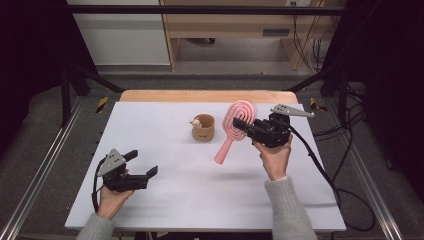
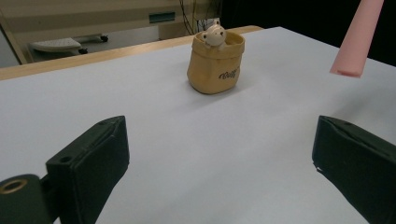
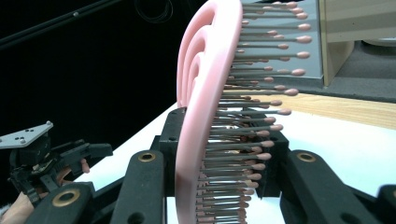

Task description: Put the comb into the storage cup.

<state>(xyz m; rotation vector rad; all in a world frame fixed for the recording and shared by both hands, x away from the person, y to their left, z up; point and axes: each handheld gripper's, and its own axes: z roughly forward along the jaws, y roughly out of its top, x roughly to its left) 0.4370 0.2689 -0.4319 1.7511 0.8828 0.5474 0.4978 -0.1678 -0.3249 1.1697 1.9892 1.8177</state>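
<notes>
A pink hairbrush [image 1: 234, 126] hangs in the air over the right half of the white table [image 1: 200, 195], handle slanting down to the left. My right gripper [image 1: 243, 125] is shut on its round head; in the right gripper view the bristled head [image 3: 205, 116] stands clamped between the two black jaws. A tan bag-shaped pot [image 1: 203, 128] with a small bear figure on its rim stands at the table's middle. My left gripper [image 1: 143, 162] sits low at the front left, open with nothing in it. In the left gripper view the pot [image 2: 215, 63] lies ahead, and the brush's handle tip [image 2: 357, 37] shows at upper right.
A wooden strip [image 1: 205, 96] runs along the table's far edge. Metal frame rails [image 1: 45, 165] flank both sides. A black cable [image 1: 325, 175] trails from the right gripper over the right edge. Wooden furniture [image 1: 235, 25] stands on the floor beyond.
</notes>
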